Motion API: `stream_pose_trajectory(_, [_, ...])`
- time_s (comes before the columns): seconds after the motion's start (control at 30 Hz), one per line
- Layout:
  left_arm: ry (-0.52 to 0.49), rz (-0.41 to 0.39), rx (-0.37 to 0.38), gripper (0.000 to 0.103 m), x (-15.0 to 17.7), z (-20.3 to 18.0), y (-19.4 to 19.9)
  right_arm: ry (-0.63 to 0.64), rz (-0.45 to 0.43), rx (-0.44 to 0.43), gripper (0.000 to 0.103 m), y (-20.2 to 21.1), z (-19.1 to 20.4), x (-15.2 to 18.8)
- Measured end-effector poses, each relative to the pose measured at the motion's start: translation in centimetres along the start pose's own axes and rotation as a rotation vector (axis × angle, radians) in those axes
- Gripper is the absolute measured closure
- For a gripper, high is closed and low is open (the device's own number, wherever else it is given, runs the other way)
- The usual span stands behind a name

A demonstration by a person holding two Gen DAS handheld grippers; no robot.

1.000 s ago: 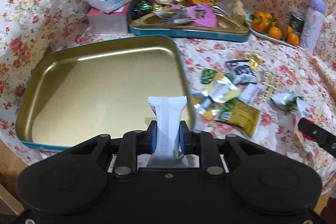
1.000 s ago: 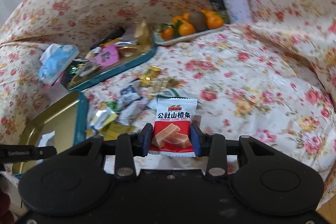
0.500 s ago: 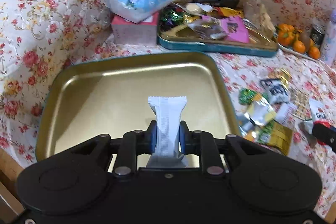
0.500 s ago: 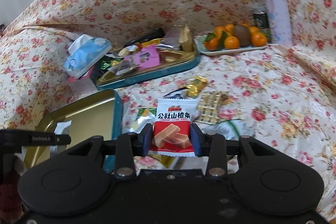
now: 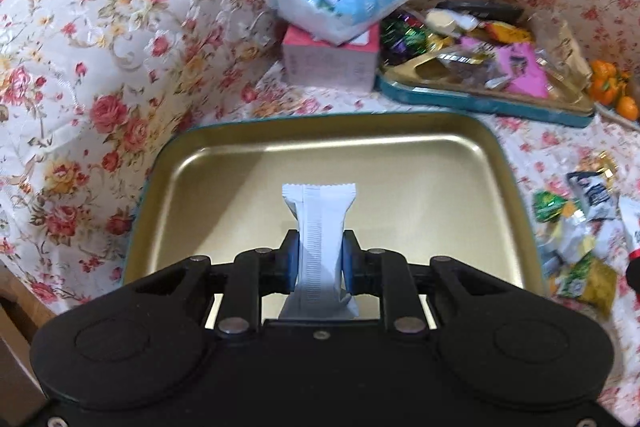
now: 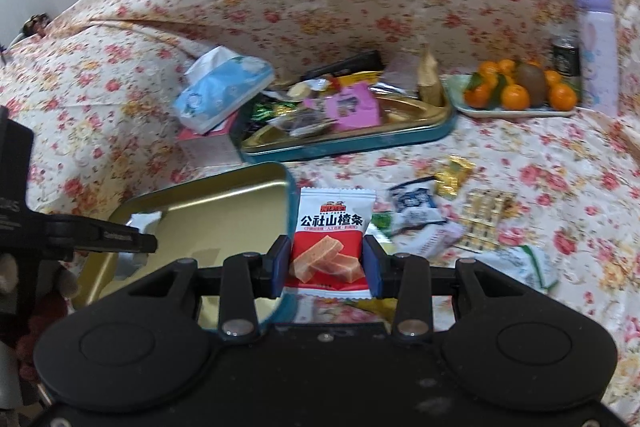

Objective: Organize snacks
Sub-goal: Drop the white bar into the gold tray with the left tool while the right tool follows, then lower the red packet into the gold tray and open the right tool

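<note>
Two packets are in carry. Our left tongs (image 5: 319, 261) pinch a white snack bar (image 5: 319, 227) above the empty gold tin (image 5: 516, 211); our right tongs (image 6: 326, 269) pinch a red hawthorn packet (image 6: 334, 231) beside its rim. Next: lower, release inside.

Smooth, shiny gold metal tray (image 5: 400, 155) on matt floral cloth (image 5: 100, 27). Behind the tray, a soft plastic tissue pack (image 5: 348, 3); right of it, glossy, crinkled foil snack wrappers (image 5: 576, 227).
</note>
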State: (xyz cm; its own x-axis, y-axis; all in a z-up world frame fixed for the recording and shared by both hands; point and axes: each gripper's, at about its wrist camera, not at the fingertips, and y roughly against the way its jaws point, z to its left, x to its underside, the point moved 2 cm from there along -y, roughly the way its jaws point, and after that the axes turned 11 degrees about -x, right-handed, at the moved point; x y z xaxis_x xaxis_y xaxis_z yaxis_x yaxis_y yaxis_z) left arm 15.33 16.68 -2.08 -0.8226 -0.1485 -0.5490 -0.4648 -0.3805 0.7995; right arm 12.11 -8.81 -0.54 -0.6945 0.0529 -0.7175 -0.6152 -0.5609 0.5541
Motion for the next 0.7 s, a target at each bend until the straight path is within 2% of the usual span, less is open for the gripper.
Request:
stream_pose_trajectory(0.2, [-0.003,0.047,-0.039,0.074,0.8,0.6,-1.8,0.068,0.035,-0.06,0.062,-2.0,3.0,0.2])
stream_pose_trajectory(0.3, [0.001,0.035,-0.034,0.073,1.2,0.8,-1.7,0.102,0.056,-0.079,0.062,-3.0,4.4,0.5])
stream_pose_trajectory(0.4, [-0.011,0.02,-0.049,0.066,1.3,0.7,-1.6,0.123,0.073,-0.096,0.062,-3.9,5.4,0.8])
stream_pose_trajectory(0.7, [0.0,0.009,-0.042,0.066,1.8,0.5,-0.6,0.174,0.092,-0.1,0.062,-4.8,6.9,1.3])
